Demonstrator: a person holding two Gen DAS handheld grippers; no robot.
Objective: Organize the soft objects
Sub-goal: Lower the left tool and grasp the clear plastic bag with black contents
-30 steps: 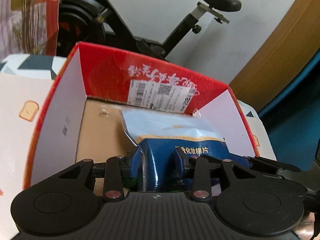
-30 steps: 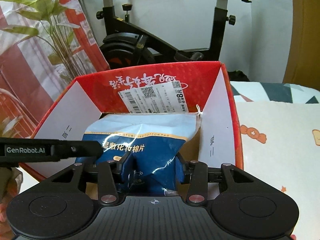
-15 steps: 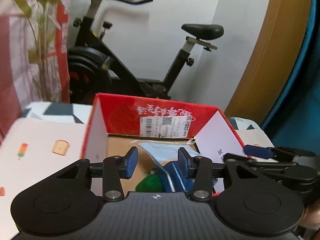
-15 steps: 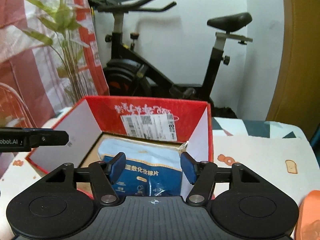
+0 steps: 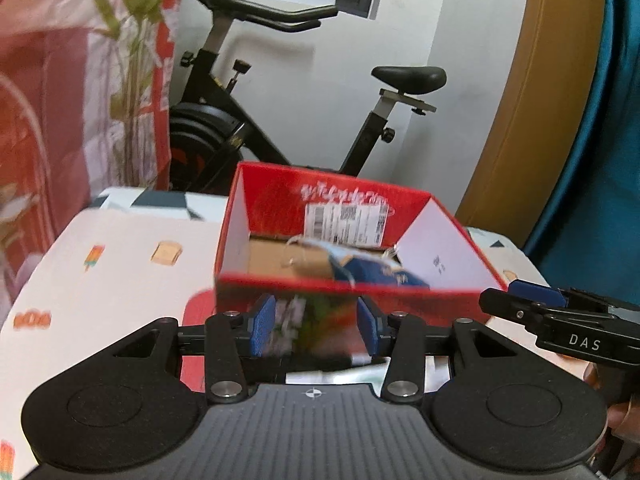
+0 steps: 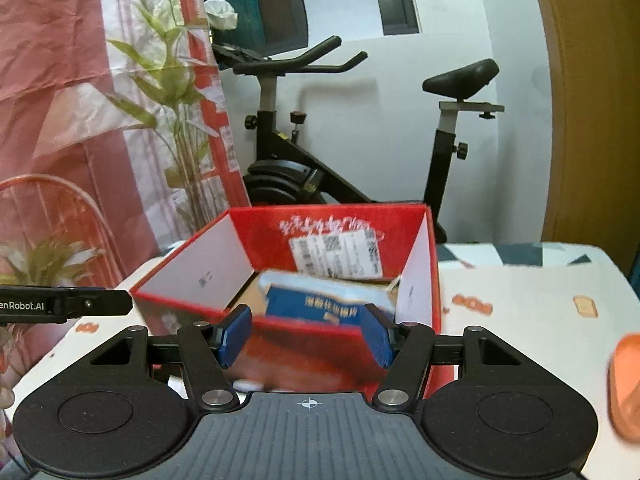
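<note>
A red cardboard box (image 5: 280, 200) stands open on the table, straight ahead of both grippers. A blue and pale pack of cotton pads (image 5: 376, 274) lies inside it, towards the right wall. The right wrist view shows the same box (image 6: 216, 264) and pack (image 6: 316, 304) over the box's front rim. My left gripper (image 5: 316, 328) is open, held back from the box's front wall, with nothing between its blue pads. My right gripper (image 6: 308, 338) is also open and empty, just short of the front rim. Each gripper shows at the edge of the other's view: the right one (image 5: 536, 300) and the left one (image 6: 80, 304).
The table carries a white cloth (image 5: 120, 280) printed with small pictures. An orange thing (image 6: 624, 384) lies at the right edge, blurred. Behind the table stand an exercise bike (image 6: 360, 184) and a red curtain (image 6: 80, 120) with leafy plants.
Both grippers were shut on the blue pack inside the box. They have opened, let it go and drawn back and up out of the box. The pack stays in the box.
</note>
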